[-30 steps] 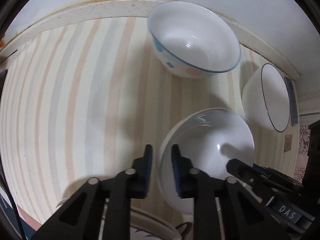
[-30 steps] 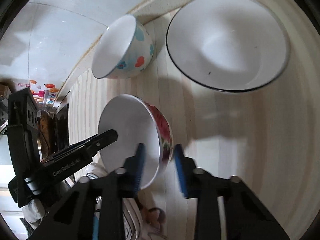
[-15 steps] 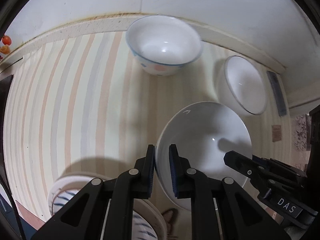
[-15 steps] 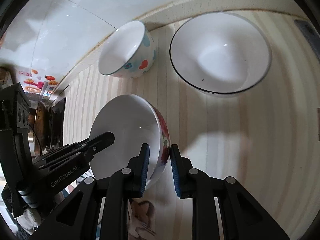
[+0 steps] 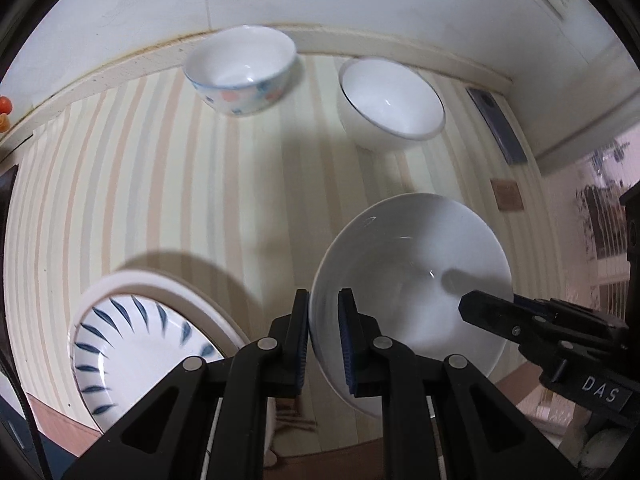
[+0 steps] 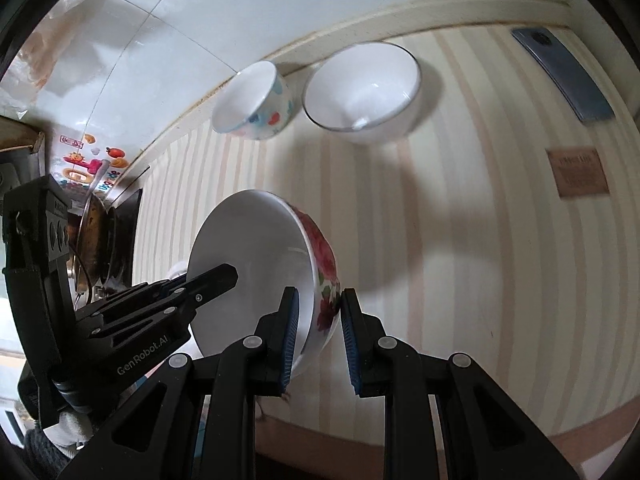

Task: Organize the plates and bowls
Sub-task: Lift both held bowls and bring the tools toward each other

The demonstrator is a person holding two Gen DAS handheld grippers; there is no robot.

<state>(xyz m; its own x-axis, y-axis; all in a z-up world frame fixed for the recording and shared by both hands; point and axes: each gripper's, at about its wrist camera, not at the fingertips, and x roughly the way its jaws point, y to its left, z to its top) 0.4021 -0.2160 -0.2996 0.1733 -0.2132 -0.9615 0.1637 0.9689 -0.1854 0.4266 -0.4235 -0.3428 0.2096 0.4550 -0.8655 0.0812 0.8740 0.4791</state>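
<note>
I pinch the floral bowl [image 6: 280,280] with both my left claw [image 5: 323,344] and right claw [image 6: 319,336], sharing its weight above the striped counter [image 5: 160,184].

We point our left gripper [image 5: 323,338] steeply down, pads pinched on the floral bowl's [image 6: 256,276] rim; our right gripper [image 6: 318,334] clamps its opposite rim.
</note>
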